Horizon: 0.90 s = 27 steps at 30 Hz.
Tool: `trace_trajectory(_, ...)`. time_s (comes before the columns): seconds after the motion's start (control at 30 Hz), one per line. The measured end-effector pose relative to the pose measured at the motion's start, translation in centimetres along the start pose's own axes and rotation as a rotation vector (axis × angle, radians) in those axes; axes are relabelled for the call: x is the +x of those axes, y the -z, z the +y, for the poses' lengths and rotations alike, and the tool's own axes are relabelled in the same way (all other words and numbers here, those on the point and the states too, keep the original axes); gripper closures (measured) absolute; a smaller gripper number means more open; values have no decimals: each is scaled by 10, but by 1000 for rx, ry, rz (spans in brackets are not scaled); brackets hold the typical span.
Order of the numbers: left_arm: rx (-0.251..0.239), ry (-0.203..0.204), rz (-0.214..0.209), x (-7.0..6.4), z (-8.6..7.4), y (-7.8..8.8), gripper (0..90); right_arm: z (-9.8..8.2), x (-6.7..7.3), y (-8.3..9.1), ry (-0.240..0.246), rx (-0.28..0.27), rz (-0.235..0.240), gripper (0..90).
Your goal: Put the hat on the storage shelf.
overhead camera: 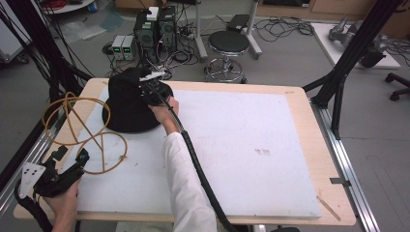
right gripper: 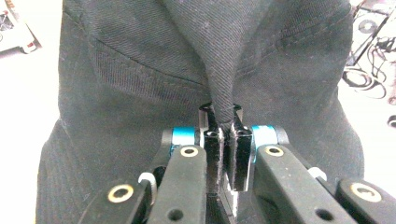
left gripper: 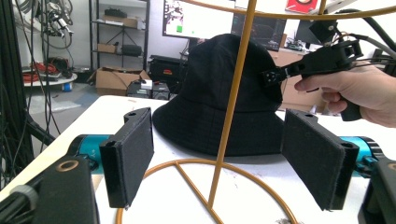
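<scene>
On the white surface [overhead camera: 241, 145], the right gripper [right gripper: 224, 140] has its jaws pinched closed on a fold of the black fabric bucket hat [overhead camera: 126, 101], while the left gripper [left gripper: 219, 158], jaws spread wide apart, straddles an upright rod of the orange wire frame [overhead camera: 82, 130] just beside the hat.

Nothing here can be read; the monitors [left gripper: 219, 18] behind the table glow with panels and windows too blurred to make out; the red sign [left gripper: 301, 4] up near the ceiling carries lettering too small to tell.
</scene>
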State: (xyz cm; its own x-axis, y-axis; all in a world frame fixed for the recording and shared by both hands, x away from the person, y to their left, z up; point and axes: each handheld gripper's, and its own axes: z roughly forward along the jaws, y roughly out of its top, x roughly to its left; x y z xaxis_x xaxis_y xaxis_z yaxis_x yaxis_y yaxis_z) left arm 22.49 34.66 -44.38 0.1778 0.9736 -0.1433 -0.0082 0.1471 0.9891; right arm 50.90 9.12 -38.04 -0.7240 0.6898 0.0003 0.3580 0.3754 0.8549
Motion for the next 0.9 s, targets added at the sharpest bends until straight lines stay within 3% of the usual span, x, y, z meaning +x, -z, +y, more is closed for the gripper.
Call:
trace_trajectory(0.2, 1, 1, 2, 1, 0, 1, 258, 4, -1, 17, 34, -26, -11, 875)
trace_trajectory(0.3, -2, 0, 6, 1, 1, 2, 257, 8, -7, 40, 36, -74, -8, 875)
trace_trajectory(0.33, -2, 0, 6, 1, 1, 2, 257, 8, -7, 40, 36, -74, -8, 875)
trace_trajectory(0.43, -1, -2, 3, 0, 1, 2, 257, 7, -11, 65, 29, -145, -25, 875)
trace_trajectory(0.47, -1, -2, 3, 0, 1, 2, 257, 7, -11, 65, 29, -145, -25, 875)
trace_trajectory(0.5, 0, -2, 2, 0, 0, 1, 257, 5, -16, 76, 5, -170, -23, 875)
trace_trajectory(0.7, 4, -7, -3, -1, 0, 0, 257, 6, -27, 105, -13, -234, -36, 874)
trace_trajectory(0.9, -1, -2, -1, -1, 0, 0, 257, 3, -41, 144, -58, -343, -24, 874)
